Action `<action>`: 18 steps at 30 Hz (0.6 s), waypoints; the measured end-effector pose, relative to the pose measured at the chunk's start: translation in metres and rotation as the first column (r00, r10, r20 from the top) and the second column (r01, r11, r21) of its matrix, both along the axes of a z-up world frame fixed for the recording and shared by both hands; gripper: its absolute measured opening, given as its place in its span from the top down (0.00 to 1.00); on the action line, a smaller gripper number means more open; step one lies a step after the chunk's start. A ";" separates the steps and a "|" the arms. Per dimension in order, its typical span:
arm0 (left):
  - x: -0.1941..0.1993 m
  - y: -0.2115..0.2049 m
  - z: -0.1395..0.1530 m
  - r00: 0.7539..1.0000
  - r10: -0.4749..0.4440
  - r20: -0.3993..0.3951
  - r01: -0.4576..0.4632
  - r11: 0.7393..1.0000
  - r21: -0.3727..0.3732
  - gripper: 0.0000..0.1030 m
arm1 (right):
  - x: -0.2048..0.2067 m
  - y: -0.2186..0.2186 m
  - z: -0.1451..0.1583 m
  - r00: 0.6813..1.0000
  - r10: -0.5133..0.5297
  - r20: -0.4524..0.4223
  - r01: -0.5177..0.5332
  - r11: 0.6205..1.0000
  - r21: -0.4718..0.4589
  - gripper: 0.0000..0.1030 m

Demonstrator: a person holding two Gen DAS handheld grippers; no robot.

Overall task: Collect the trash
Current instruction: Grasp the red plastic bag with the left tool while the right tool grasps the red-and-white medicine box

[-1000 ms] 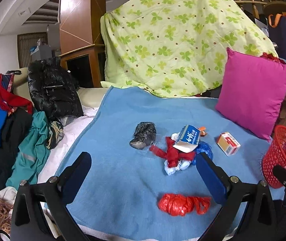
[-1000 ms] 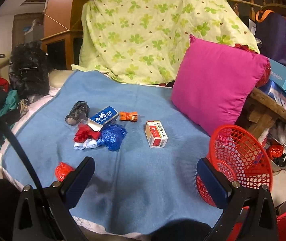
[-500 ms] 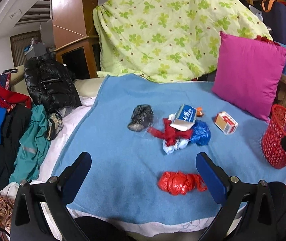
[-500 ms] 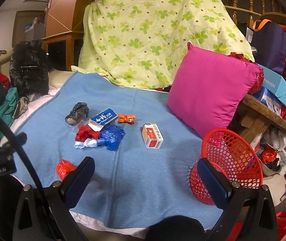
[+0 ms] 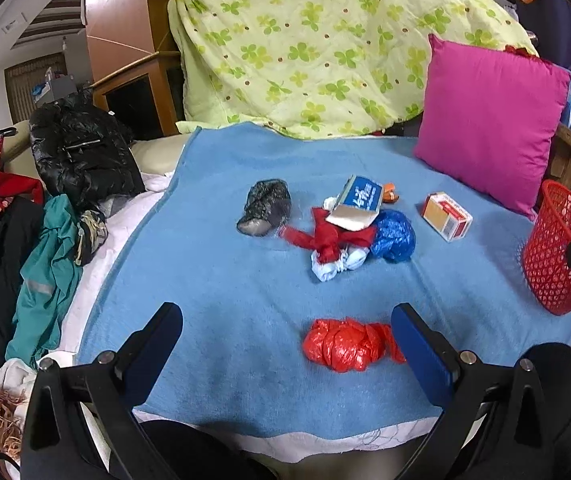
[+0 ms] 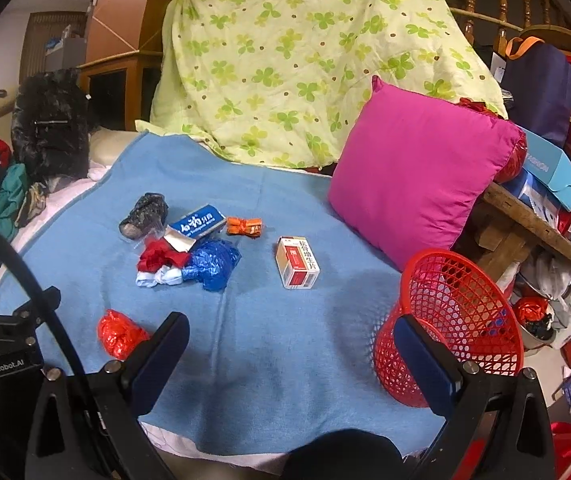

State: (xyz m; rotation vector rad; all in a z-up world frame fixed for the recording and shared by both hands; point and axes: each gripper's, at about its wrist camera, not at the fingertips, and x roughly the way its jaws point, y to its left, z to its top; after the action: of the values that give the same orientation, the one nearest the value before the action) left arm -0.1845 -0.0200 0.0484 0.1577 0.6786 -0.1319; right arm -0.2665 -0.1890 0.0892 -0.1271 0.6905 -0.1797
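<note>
Nothing is collected yet: the red basket [image 6: 451,320] sits just by the right claw [image 6: 291,354], both claws spread wide and empty (hovering), and the crumpled red bag [image 5: 345,344] between the left claw's [image 5: 287,346] fingers looks the next grab.

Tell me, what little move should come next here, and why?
Probably lower the left gripper onto the crumpled red plastic bag. Both grippers are open and hold nothing, that bag lies nearest, right between the left fingers, and the red mesh basket at the blanket's edge looks empty.
</note>
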 end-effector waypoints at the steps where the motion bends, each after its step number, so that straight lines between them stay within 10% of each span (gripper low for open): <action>1: 0.001 0.000 -0.002 1.000 0.000 -0.006 0.000 1.000 0.000 0.00 | 0.001 0.000 -0.002 1.000 0.001 -0.005 -0.001 1.000 0.003 0.00; 18: 0.021 0.002 -0.057 0.989 -0.023 -0.148 0.019 0.999 -0.029 0.00 | 0.029 -0.005 -0.058 0.994 0.013 -0.107 -0.009 0.999 0.042 0.00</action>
State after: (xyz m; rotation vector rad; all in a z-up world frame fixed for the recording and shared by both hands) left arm -0.1632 -0.0182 -0.0086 0.1298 0.8232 -0.1741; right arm -0.2379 -0.1941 0.0311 -0.1010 0.8000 -0.1486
